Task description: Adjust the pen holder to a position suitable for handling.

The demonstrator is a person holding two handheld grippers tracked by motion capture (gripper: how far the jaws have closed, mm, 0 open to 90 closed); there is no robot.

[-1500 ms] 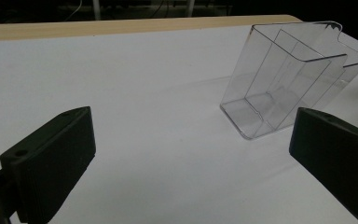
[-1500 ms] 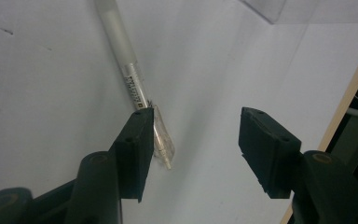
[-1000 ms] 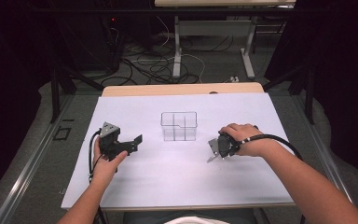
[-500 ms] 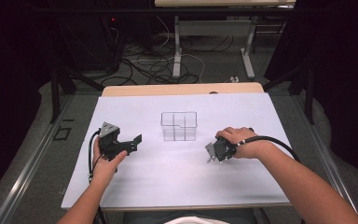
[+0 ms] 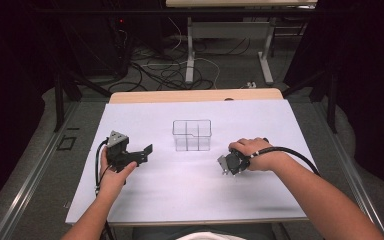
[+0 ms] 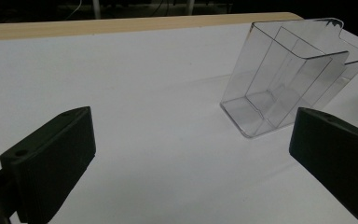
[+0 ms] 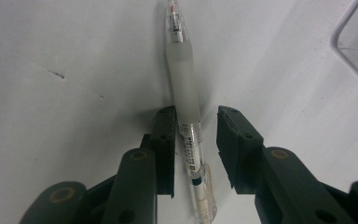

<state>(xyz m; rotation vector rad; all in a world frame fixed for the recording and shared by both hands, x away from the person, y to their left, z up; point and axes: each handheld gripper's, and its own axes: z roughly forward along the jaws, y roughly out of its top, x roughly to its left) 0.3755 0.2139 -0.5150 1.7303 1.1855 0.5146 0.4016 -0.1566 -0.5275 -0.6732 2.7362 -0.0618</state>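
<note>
Change since earlier frame: right gripper (image 5: 226,165) is sitting slightly nearer the desk's near edge and further toward its middle than a second ago; its jaws have just been closing, with the pen (image 7: 183,100) between them. Left gripper (image 5: 141,152) is keeping its earlier place.
Right gripper, jaws: partly closed around the pen, one pad touching or almost touching the barrel, the other standing just clear of it; not yet pressing from both sides.
Right gripper, place: pointing down at the desk (image 5: 190,190), right of the middle, just beside the organiser's near right corner.
Pen: clear, frosted barrel with a printed label, lying flat on the white desk surface, running lengthwise between the right jaws, its tip end reaching out beyond them.
Left gripper, jaws: standing wide apart, nothing between them.
Left gripper, place: being held level over the desk's left half, facing the organiser.
Organiser (image 5: 192,134): clear plastic box with inner dividers, standing upright near the desk's middle, toward the far edge, between the two grippers; its compartments are looking empty.
</note>
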